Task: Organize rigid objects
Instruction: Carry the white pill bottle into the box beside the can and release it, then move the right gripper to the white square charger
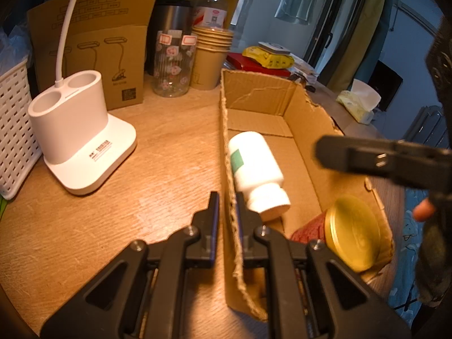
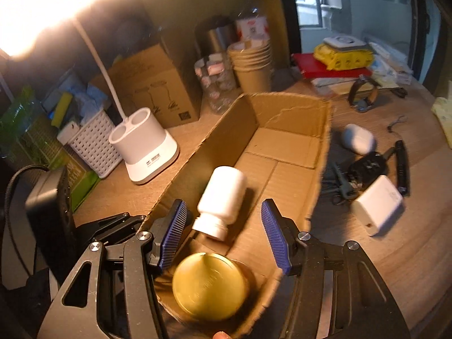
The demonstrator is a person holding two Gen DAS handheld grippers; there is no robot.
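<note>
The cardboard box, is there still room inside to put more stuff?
Yes. The far half of the cardboard box, beyond the white bottle, is bare. The near end is crowded by that bottle and the gold-lidded jar. Outside, bare table lies between the box and the lamp base.

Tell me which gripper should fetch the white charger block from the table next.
Right. The right gripper is open and empty; the white charger block lies on its side of the torn cardboard box, whose wall the left gripper clamps.

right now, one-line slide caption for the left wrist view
Left gripper clamps the cardboard box wall; white bottle and gold-lidded jar lie inside.
</note>
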